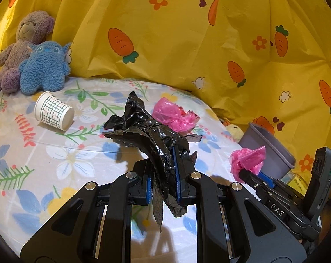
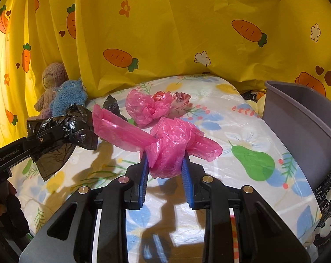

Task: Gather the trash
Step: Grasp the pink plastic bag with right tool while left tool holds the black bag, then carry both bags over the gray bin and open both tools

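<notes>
My left gripper (image 1: 163, 164) is shut on a crumpled black plastic bag (image 1: 148, 129), lifted above the floral sheet; the same gripper (image 2: 56, 134) and black bag (image 2: 64, 131) show at the left of the right wrist view. My right gripper (image 2: 165, 160) is shut on a crumpled pink plastic bag (image 2: 172, 146), and that gripper (image 1: 242, 171) with its pink bag (image 1: 247, 160) appears at the right of the left wrist view, close to a grey bin (image 1: 273, 151). A second pink bag (image 2: 148, 107) and a small black scrap (image 2: 111, 105) lie on the sheet. A checked paper cup (image 1: 53, 110) lies on its side.
The grey bin (image 2: 297, 127) stands off the bed's right edge. A purple teddy bear (image 1: 18, 48) and a blue plush toy (image 1: 45, 68) sit at the back left. A yellow carrot-print curtain (image 1: 187, 32) hangs behind the bed.
</notes>
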Available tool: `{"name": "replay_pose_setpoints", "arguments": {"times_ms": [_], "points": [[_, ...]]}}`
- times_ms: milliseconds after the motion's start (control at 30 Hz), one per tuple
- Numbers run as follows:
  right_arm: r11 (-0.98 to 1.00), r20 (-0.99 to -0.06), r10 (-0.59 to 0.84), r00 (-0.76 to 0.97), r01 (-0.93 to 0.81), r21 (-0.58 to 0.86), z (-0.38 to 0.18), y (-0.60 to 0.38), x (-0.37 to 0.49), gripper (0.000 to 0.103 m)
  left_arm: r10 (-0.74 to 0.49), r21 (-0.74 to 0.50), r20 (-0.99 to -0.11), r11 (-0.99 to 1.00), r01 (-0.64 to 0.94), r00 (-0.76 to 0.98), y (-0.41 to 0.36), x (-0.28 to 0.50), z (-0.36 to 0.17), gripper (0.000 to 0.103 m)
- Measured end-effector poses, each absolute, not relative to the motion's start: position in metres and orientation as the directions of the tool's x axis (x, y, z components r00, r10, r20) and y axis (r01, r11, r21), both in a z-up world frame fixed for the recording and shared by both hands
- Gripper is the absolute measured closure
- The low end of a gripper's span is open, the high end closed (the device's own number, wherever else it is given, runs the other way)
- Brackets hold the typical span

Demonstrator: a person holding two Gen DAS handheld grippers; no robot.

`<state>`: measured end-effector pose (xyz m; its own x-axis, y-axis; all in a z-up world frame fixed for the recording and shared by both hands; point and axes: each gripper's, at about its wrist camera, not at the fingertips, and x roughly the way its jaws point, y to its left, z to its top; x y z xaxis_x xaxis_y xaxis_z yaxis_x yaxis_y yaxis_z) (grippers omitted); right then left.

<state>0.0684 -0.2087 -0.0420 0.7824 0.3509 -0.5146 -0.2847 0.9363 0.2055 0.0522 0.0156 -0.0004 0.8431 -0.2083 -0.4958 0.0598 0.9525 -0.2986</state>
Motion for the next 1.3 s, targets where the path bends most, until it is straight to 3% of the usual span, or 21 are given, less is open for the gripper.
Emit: {"name": "replay_pose_setpoints", "arguments": {"times_ms": [967, 1300], "points": [[0.953, -0.506, 0.299, 0.809, -0.220, 0.210, -0.049, -0.241, 0.054, 0.074, -0.366, -0.274, -0.522, 0.927, 0.255, 0.770, -0.065, 0.059, -0.017, 0.089], [0.963, -0.385, 0.237, 0.892, -0.164, 0.214, 0.001, -0.285, 0.053, 0.074, -0.433, -0.258, -0.439, 0.900, 0.351, 0.788, -0.098, 0.072, 0.042, 0.089]]}}
